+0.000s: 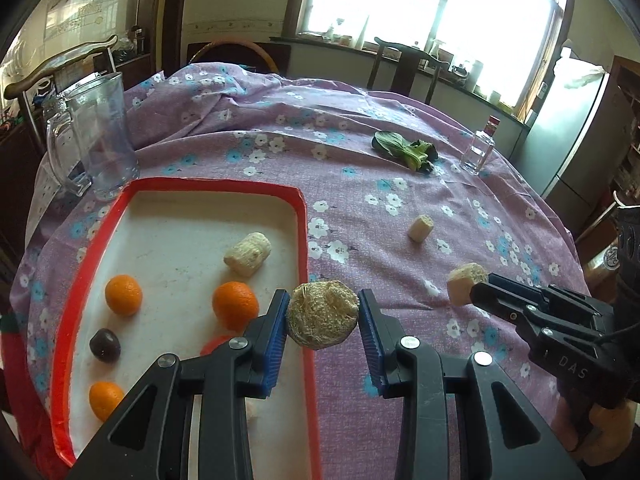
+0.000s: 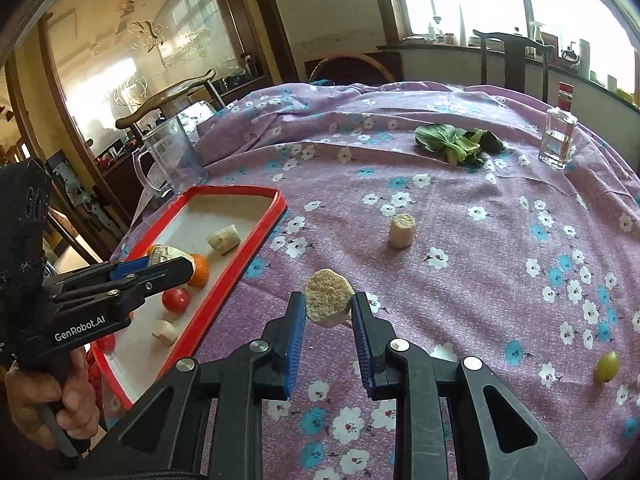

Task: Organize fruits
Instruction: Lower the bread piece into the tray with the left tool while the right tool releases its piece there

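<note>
The left gripper [image 1: 323, 316] has its blue-padded fingers [image 1: 276, 328] clamped on a round, fibrous beige corn-cob chunk [image 1: 322, 315], held above the right rim of the red-edged white rectangular tray [image 1: 306, 240]. The right gripper [image 2: 329, 307] has its own blue-padded fingers [image 2: 295, 330] closed on a smaller pale beige cob piece [image 2: 328, 302], held over the purple floral cloth [image 2: 480, 280] that covers the counter, just right of the tray.

Inside the tray lie a pale cob section [image 1: 247, 254], three oranges [image 1: 123, 295] [image 1: 235, 305] [image 1: 105, 399], a dark purple plum-like fruit [image 1: 104, 344] and a red tomato-like fruit [image 2: 176, 300], with another small pale cob bit [image 2: 165, 332] near it. A further red fruit [image 2: 106, 342] shows partly behind the left gripper in the right wrist view.

On the cloth beyond the grippers stands a short upright cob piece [image 2: 402, 230], well apart from the tray. A small yellow-green round fruit [image 2: 606, 366] lies on the cloth far to the right. Farther back lie a bunch of dark green leafy vegetables [image 1: 404, 151] and, near it, a clear square glass bottle with a red cap [image 1: 478, 152]. A tall clear glass mug with a handle [image 1: 98, 136] stands just behind the tray's far left corner.
</note>
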Demonstrator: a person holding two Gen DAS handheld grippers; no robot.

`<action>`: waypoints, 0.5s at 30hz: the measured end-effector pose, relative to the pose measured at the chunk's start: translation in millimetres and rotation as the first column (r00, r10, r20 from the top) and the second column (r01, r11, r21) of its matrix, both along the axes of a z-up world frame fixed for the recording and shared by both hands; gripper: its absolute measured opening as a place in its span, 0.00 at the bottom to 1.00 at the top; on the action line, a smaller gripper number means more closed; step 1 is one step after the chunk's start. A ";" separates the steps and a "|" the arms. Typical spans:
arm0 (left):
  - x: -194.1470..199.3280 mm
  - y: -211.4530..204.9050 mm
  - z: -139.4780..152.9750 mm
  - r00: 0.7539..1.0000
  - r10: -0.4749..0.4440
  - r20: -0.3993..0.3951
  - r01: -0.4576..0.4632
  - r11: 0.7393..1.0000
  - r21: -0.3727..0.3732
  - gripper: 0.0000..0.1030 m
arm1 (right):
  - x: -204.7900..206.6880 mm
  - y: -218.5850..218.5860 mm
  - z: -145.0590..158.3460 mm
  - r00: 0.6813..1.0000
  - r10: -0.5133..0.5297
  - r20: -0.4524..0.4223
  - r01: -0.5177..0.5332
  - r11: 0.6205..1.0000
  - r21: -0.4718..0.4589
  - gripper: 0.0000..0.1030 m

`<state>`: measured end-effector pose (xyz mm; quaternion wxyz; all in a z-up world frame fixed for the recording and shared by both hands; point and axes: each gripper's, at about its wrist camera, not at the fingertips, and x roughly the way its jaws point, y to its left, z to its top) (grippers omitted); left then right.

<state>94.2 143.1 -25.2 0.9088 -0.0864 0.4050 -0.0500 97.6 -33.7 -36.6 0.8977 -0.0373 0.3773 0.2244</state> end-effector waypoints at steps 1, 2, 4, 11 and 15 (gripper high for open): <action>-2.3 3.2 0.5 1.000 0.006 0.002 -0.006 1.000 0.001 0.33 | -1.7 3.3 0.5 1.000 0.007 0.001 -0.007 1.000 -0.001 0.23; -5.3 6.4 1.4 1.000 0.013 0.004 -0.013 1.000 0.002 0.33 | -3.0 6.7 1.1 1.000 0.015 0.002 -0.015 1.000 -0.003 0.23; -10.3 13.5 2.5 1.000 0.025 0.006 -0.025 1.000 0.001 0.33 | -5.8 13.9 2.2 0.999 0.031 0.004 -0.031 0.999 -0.006 0.23; -31.4 39.5 5.8 0.997 0.078 0.012 -0.078 0.997 0.008 0.33 | -10.3 43.1 4.7 0.996 0.093 -0.002 -0.093 0.996 0.001 0.23; -40.2 56.0 7.6 0.993 0.114 0.016 -0.114 0.993 0.003 0.33 | -12.2 63.3 6.2 0.991 0.134 -0.005 -0.134 0.991 0.005 0.23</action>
